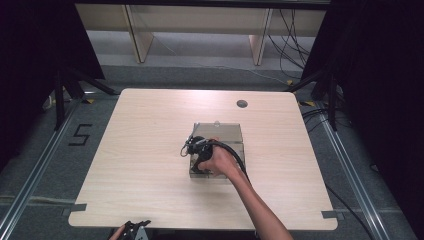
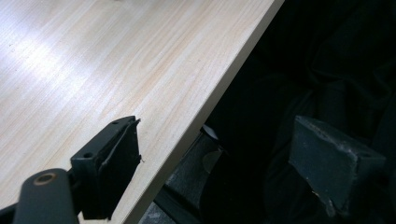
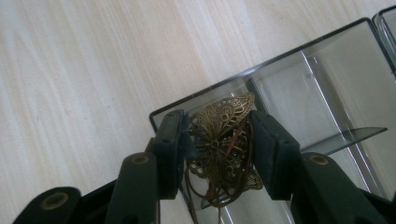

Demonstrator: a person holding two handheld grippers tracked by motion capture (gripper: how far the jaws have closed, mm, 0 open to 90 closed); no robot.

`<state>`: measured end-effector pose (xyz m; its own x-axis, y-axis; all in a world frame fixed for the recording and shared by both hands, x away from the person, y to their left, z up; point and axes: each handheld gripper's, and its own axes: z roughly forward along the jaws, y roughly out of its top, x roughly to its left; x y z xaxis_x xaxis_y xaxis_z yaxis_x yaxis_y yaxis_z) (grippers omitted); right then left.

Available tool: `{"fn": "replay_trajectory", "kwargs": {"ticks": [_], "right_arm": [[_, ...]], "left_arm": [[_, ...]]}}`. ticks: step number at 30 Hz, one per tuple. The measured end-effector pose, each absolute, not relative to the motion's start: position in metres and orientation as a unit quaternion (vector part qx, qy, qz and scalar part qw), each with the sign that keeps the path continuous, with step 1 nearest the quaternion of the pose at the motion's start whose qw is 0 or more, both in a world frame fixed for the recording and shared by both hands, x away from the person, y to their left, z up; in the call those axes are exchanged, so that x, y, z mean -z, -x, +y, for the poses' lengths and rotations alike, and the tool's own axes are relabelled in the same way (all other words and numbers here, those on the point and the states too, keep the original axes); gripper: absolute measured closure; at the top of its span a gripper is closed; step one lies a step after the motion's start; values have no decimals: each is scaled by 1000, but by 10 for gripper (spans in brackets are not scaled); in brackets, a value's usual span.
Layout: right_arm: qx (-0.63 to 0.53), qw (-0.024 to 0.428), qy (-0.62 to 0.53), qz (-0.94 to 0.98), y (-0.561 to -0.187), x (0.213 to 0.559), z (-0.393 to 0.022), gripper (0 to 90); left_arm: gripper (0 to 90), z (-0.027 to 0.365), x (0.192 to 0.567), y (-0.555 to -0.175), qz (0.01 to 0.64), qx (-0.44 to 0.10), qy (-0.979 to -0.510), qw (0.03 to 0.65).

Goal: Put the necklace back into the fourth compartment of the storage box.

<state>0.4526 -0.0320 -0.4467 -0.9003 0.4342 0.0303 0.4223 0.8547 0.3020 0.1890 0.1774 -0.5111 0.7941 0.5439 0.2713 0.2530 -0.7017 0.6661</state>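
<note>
**Mia:** Over the middle of the big wooden table (image 1: 150, 150) sits a clear plastic box (image 1: 220, 132) with its lid open. What is going in it?

**Tom:** A brown metal ornament (image 3: 224, 140), full of tiny holes like lace, with thin brown cords hanging from it. The right gripper (image 3: 219, 149) has its two black jaws pressed on it, one on each side, right above a corner of the box.

**Mia:** Is it heavy?

**Tom:** I think it is very light. It looks thin and bendy too, so a hard squeeze could dent it. Holding it by the flat middle, like now, seems best. The lacy edges look weak.

**Mia:** What about the cords?

**Tom:** They are soft and floppy. They could catch on the box wall or on the little clear dividers (image 3: 345, 135) inside.

**Mia:** And the box?

**Tom:** Its walls look smooth and slippery. It might slide if bumped.

**Mia:** Where is the other gripper?

**Tom:** The left gripper (image 2: 219, 177) waits at the near edge of the table, well apart from the box. Its jaws are wide apart with nothing between them.

**Mia:** Anything else around?

**Tom:** A small round hole cover (image 1: 242, 103) far back on the table. It is not in the way.
</note>
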Motion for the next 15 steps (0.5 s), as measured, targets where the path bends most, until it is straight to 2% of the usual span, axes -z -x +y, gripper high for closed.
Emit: {"fn": "replay_trajectory", "kwargs": {"ticks": [2,5,7,15], "right_arm": [[-151,16,-225,962,-454,448,-32,558],[-161,13,-249,955,-456,448,-33,469],[-183,3,-253,950,-456,445,-34,459],[-208,25,-246,946,-457,431,-49,451]], "left_arm": [[156,178,511,-189,222,-225,-895,315],[156,178,512,-189,223,-229,-893,316],[156,178,511,-189,221,-226,-895,315],[156,178,511,-190,216,-227,-897,311]]}}
